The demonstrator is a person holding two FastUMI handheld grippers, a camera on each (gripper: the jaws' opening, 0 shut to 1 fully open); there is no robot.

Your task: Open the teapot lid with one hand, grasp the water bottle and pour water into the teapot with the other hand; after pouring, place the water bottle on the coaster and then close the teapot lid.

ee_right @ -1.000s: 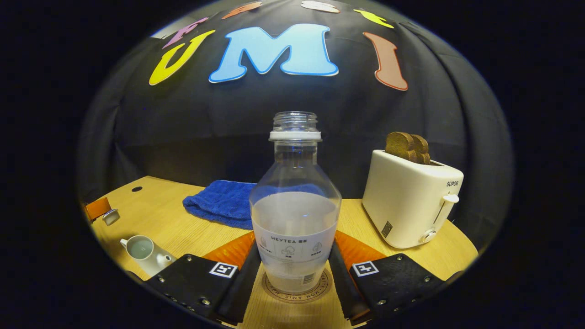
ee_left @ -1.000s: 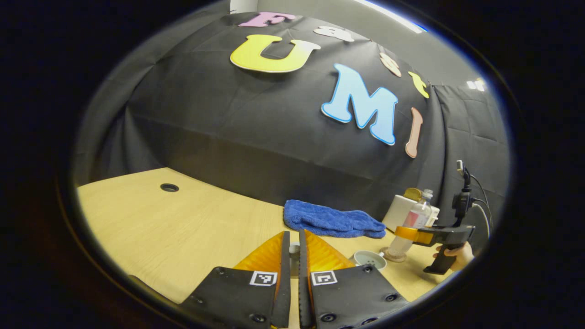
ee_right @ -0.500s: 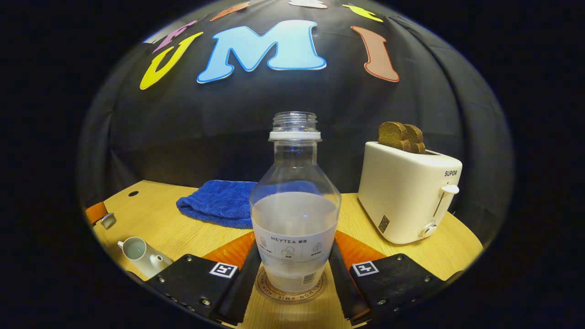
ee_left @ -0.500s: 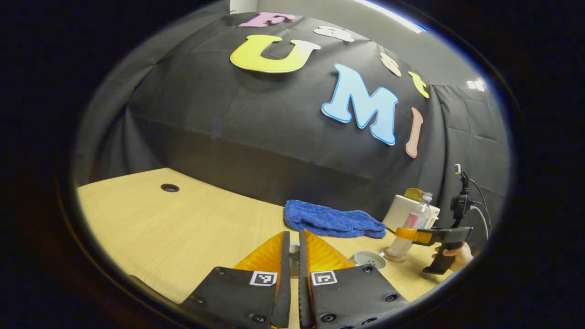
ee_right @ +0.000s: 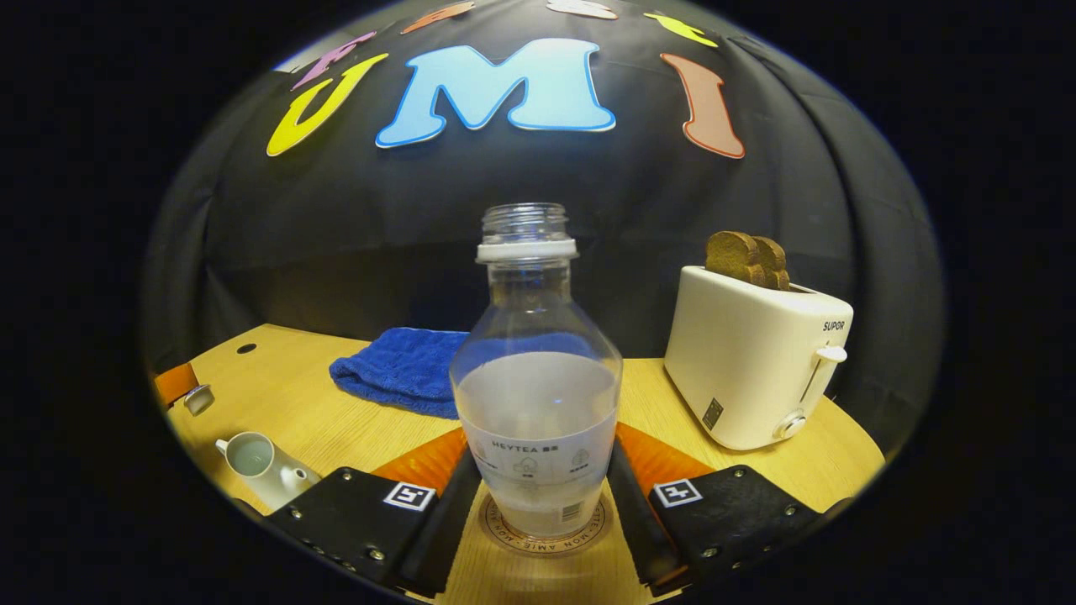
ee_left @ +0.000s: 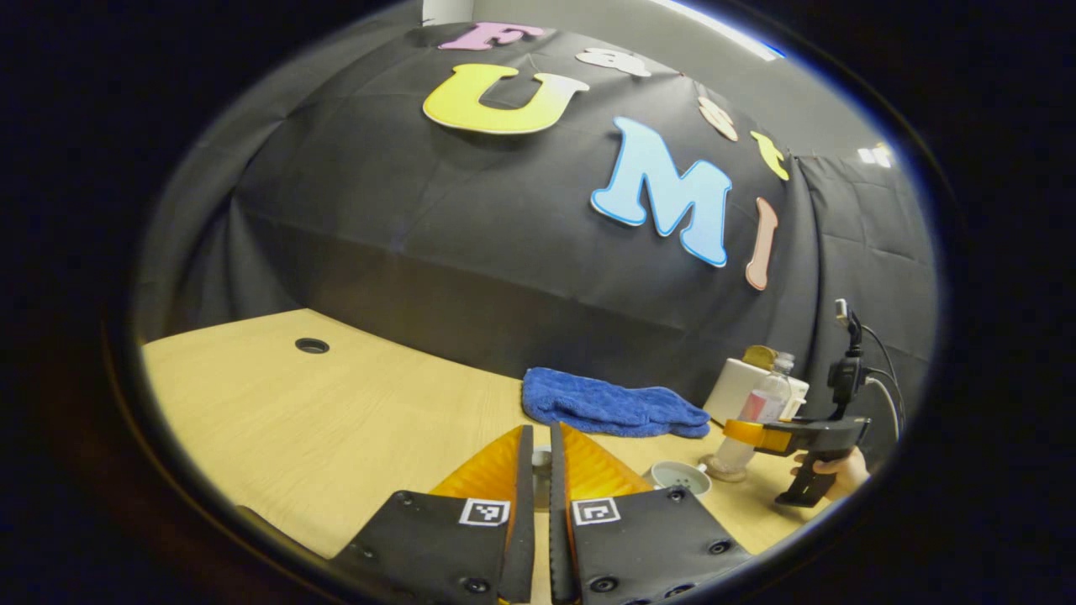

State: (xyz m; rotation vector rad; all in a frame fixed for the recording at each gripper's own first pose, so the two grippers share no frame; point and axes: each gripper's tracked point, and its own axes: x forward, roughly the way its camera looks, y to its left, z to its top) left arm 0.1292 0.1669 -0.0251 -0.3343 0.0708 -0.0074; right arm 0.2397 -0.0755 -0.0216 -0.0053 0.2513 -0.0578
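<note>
Clear plastic, about half full of cloudy water and uncapped, your water bottle stands upright on the round coaster in the right gripper view; your right gripper has a finger on each side of the bottle's lower body, close against it, though you cannot tell from here whether both fingers press on it or have just let go. To the bottle's right sits a white toaster with two dark slices of toast in its slots; behind the bottle lies a blue towel on the wooden table; at lower left stands the white teapot, open, with liquid visible inside.

In the left gripper view, your left gripper has its fingers nearly together, and a small pale object between them is probably the teapot lid, held above the table; the teapot sits just to the right of those fingers, and farther right a hand holds the other gripper at the bottle.
</note>
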